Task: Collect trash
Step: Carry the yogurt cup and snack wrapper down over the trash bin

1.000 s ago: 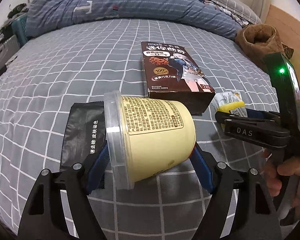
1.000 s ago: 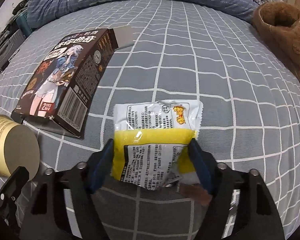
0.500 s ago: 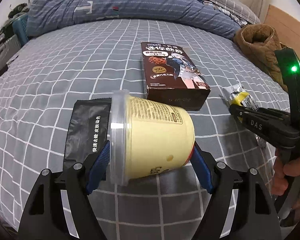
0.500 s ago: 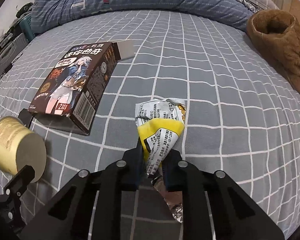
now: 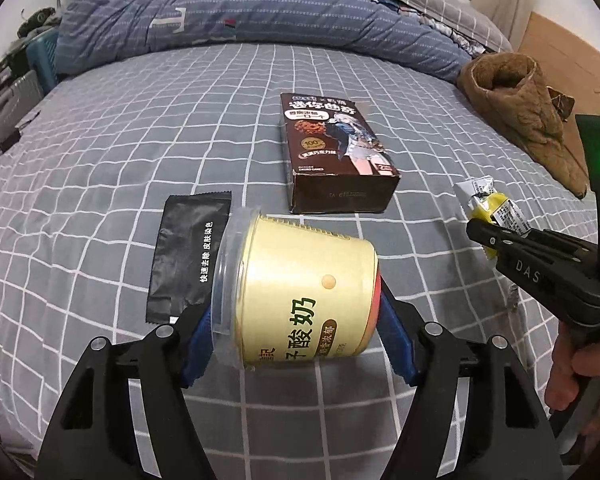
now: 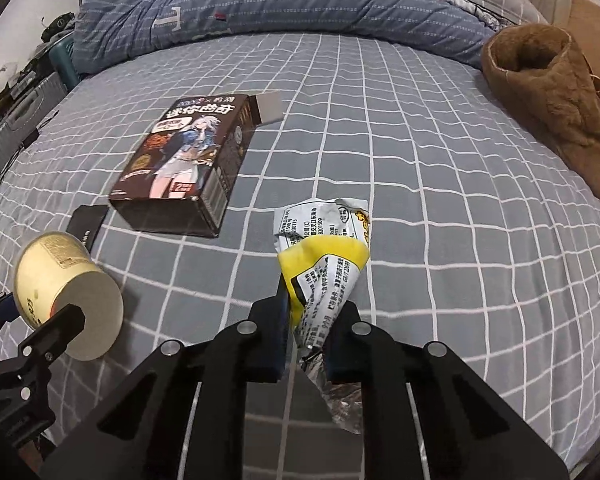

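My left gripper [image 5: 296, 316] is shut on a pale yellow yogurt cup [image 5: 300, 292] lying sideways, held above the grey checked bed [image 5: 140, 128]. The cup also shows in the right wrist view [image 6: 66, 292]. My right gripper [image 6: 312, 320] is shut on a crumpled yellow and white snack wrapper [image 6: 324, 248], lifted off the bed. The wrapper shows in the left wrist view [image 5: 496, 204] with the right gripper [image 5: 480, 232] below it. A dark snack box [image 5: 336, 156] [image 6: 188, 168] and a black sachet [image 5: 188, 252] lie on the bed.
A rolled blue striped duvet [image 5: 240, 12] lies along the far side of the bed. A brown fleece garment [image 6: 552, 92] lies at the right. Cases and clutter [image 6: 16, 120] stand off the left edge.
My right gripper closed on the wrapper, crumpling it, and raised it off the bed. My left gripper lifted the cup a little and the cup rotated in the grip.
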Motion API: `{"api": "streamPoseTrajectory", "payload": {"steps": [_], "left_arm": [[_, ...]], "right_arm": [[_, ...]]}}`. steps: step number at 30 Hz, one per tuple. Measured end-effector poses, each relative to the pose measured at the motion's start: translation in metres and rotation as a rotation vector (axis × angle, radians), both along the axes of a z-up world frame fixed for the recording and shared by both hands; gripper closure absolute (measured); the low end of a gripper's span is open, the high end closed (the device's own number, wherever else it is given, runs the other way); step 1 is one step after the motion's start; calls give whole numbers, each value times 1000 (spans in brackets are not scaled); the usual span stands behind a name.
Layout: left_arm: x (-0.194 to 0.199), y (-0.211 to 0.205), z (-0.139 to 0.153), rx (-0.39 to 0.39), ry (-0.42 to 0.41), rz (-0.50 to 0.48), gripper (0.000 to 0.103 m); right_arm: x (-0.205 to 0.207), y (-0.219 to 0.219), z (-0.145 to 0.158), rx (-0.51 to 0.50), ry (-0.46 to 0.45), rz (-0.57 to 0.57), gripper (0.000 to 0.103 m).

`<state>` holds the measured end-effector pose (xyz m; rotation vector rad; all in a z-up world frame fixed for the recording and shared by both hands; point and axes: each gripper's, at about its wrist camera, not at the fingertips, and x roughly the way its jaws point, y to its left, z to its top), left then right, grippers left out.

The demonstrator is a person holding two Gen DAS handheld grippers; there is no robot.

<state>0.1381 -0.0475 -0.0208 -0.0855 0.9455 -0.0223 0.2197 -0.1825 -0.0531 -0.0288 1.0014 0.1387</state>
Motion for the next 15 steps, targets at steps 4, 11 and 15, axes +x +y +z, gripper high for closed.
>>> {"api": "streamPoseTrajectory", "payload": {"steps": [4, 11, 15], "left_arm": [[-7, 0, 6, -3, 2, 1, 35], [-27, 2, 14, -24, 11, -2, 36], [-38, 1, 20, -24, 11, -10, 36]], "right_arm": [[-13, 0, 8, 3, 1, -8, 90], [-43, 1, 25, 3, -12, -20, 90], [-61, 1, 34, 10, -17, -28, 90]]}}
